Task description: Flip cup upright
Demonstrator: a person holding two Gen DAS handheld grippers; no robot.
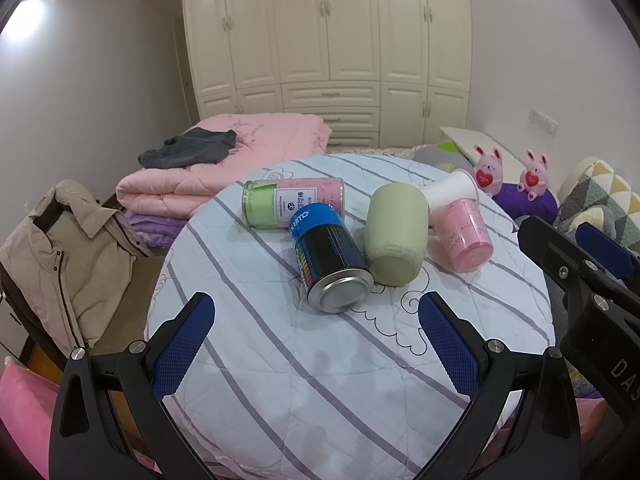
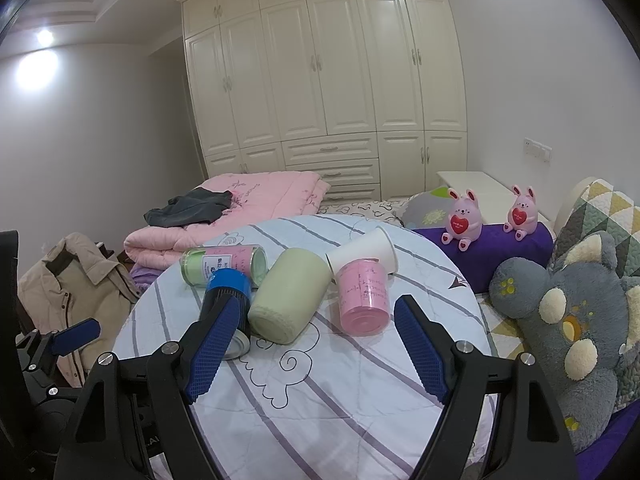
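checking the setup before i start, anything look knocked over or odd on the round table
All five containers lie on their sides in a cluster: green cup, pink cup, white paper cup, blue-capped can and pink-and-green jar. Nothing looks spilled.

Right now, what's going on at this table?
Nothing is gripped yet. Both the left gripper and right gripper hang open over the round table. Five containers lie tipped over: a green cup, a pink cup, a white paper cup, a blue-capped can and a green-and-pink jar. None stands upright.
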